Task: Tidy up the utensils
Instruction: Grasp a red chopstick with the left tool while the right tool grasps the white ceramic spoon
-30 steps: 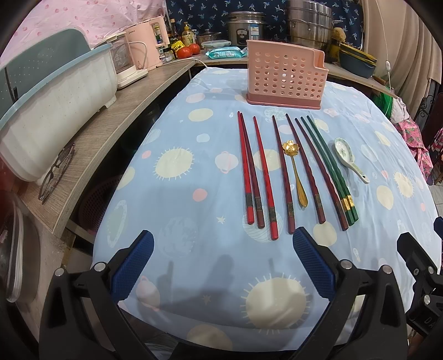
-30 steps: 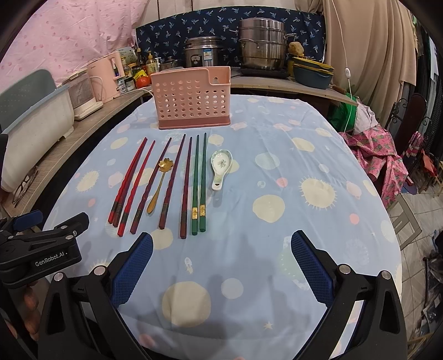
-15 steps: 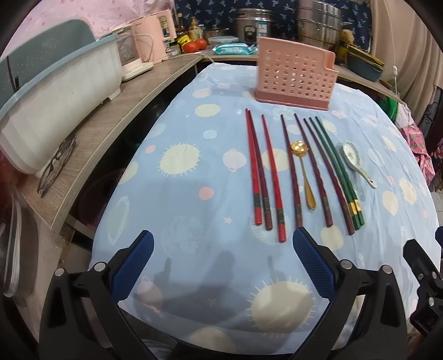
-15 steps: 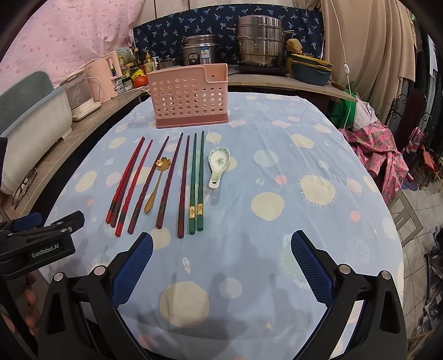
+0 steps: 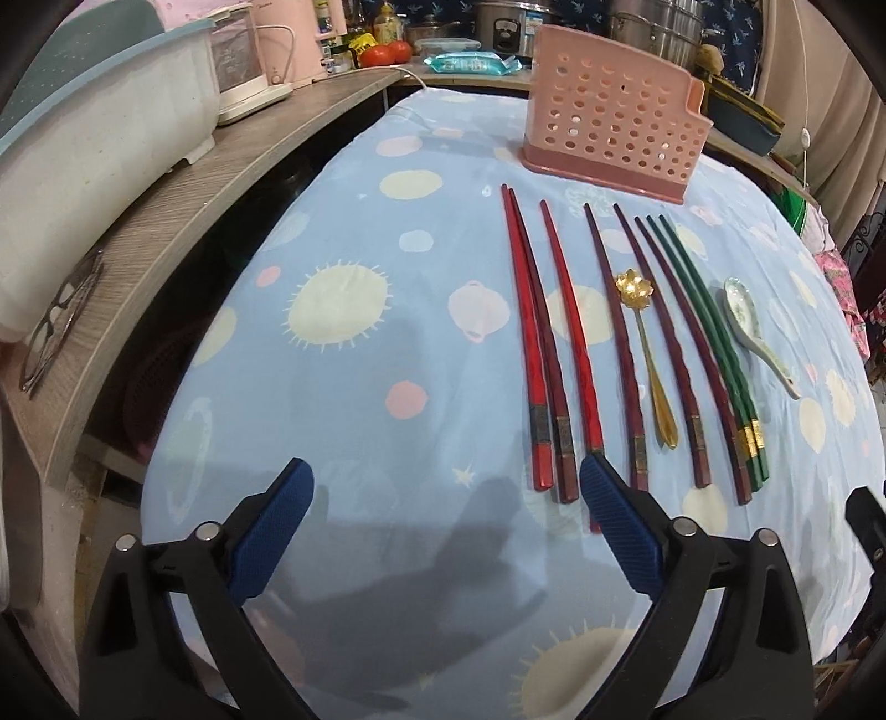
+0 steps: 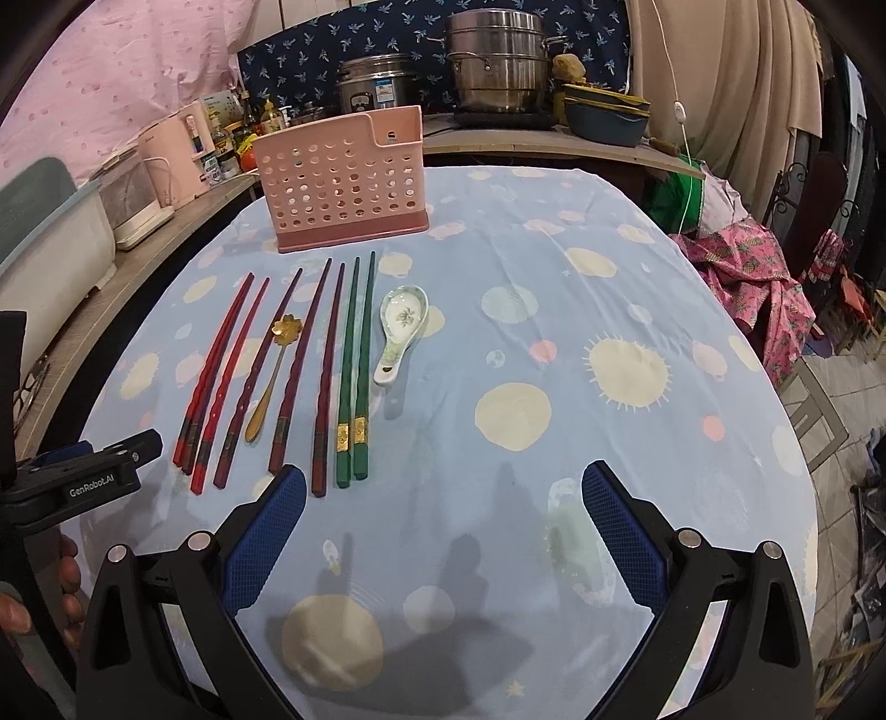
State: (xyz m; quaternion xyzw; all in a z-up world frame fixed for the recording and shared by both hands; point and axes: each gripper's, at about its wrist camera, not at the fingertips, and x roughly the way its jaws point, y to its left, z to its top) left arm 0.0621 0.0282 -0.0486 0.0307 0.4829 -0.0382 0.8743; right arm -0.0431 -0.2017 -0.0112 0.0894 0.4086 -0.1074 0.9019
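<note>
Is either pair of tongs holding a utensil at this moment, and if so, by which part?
Nothing is held. The left tongs are closing with only cloth between them; the right tongs stand open and empty. The chopsticks and both spoons lie on the tablecloth.

I see a wooden shelf (image 5: 183,216) running along the left of the table, carrying a white tub (image 5: 99,149) with a pair of glasses (image 5: 61,321) beside it. Farther back stand a pink kettle (image 6: 177,155), tomatoes (image 5: 387,52), a rice cooker (image 6: 376,88) and a steel steamer pot (image 6: 498,61). Pink patterned cloth (image 6: 764,288) lies heaped at the right.
</note>
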